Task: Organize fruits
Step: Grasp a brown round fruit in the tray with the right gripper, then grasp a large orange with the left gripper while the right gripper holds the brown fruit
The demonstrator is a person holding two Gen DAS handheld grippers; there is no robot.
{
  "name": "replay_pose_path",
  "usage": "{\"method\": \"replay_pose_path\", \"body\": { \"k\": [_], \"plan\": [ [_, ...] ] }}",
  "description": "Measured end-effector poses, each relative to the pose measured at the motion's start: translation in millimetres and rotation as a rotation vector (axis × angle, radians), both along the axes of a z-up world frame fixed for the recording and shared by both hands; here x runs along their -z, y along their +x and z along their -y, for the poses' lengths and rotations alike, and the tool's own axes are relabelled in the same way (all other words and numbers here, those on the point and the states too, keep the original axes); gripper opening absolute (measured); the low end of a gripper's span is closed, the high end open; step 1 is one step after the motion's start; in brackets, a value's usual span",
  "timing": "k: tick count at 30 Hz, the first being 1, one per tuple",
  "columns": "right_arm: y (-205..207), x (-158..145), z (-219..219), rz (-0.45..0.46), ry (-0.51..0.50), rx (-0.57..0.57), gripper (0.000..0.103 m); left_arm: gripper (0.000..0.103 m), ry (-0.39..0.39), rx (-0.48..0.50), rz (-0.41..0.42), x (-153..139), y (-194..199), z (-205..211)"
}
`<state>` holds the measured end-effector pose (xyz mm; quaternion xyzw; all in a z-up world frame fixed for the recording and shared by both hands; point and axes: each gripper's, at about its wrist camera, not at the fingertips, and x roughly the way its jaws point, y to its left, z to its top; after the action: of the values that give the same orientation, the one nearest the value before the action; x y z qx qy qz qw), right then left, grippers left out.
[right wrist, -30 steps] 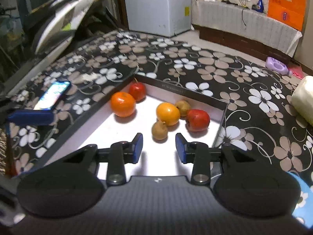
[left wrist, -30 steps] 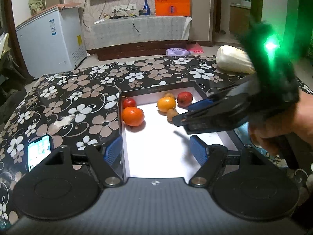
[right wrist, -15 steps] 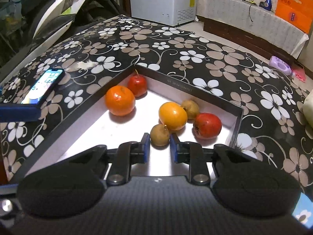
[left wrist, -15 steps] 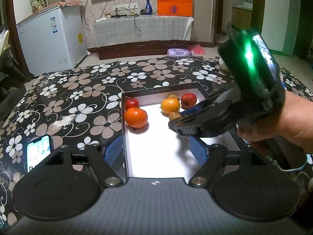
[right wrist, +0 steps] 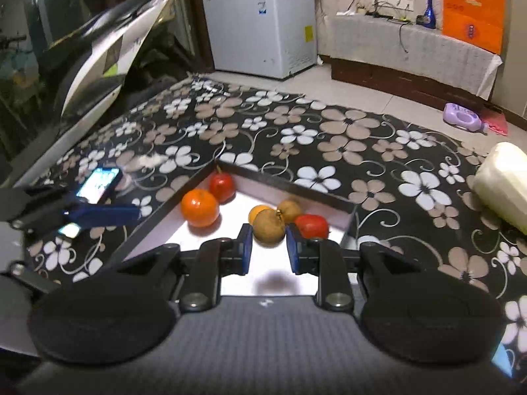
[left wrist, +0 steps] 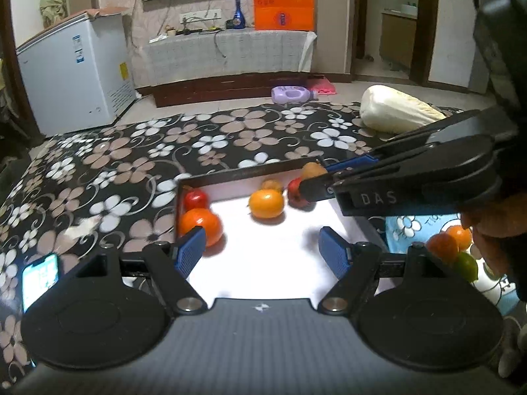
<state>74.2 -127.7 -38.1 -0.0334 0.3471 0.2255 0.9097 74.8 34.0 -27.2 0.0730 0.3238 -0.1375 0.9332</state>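
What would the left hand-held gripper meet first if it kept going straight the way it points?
Probably the orange in the middle of the white tray. The left hand-held gripper is open, with bare tray floor ahead of it before that fruit. Depth is unclear, so it might touch the floor first.

1. Our right gripper [right wrist: 268,248] clamps a brown fruit [right wrist: 269,230] between its blue pads, raised above the white tray [right wrist: 184,227].
2. In the tray we see a big orange [right wrist: 200,207] touching a red fruit [right wrist: 222,187].
3. A phone [right wrist: 98,184] lies left on the floral cloth [right wrist: 346,151].
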Motion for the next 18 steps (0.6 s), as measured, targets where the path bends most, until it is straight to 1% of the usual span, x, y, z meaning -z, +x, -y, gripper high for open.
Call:
{"method": "replay_pose_path", "body": {
  "k": [2, 4, 6, 9, 12, 14, 18],
  "plan": [
    [-1, -3, 5, 0.008, 0.014, 0.008, 0.025, 0.079, 0.025, 0.018, 0.012, 2, 10, 8],
    [-2, -6, 9, 0.014, 0.024, 0.013, 0.025, 0.078, 0.038, 0.016, 0.021, 4, 22, 12],
    [-4, -7, 13, 0.018, 0.028, 0.016, 0.025, 0.077, 0.017, -0.004, 0.001, 8, 39, 10],
    [-6, -9, 19, 0.020, 0.032, 0.019, 0.025, 0.069, 0.007, -0.029, -0.030, 14, 58, 7],
    [-5, -11, 26, 0.020, 0.044, 0.026, 0.025, 0.067, -0.013, -0.030, -0.045, 17, 67, 6],
    [-3, -11, 29, 0.017, 0.053, 0.031, 0.025, 0.064, -0.005, -0.023, -0.040, 20, 70, 9],
    [-2, -10, 29, 0.014, 0.055, 0.029, 0.025, 0.059, 0.022, -0.006, -0.062, 29, 79, 18]
  ]
}}
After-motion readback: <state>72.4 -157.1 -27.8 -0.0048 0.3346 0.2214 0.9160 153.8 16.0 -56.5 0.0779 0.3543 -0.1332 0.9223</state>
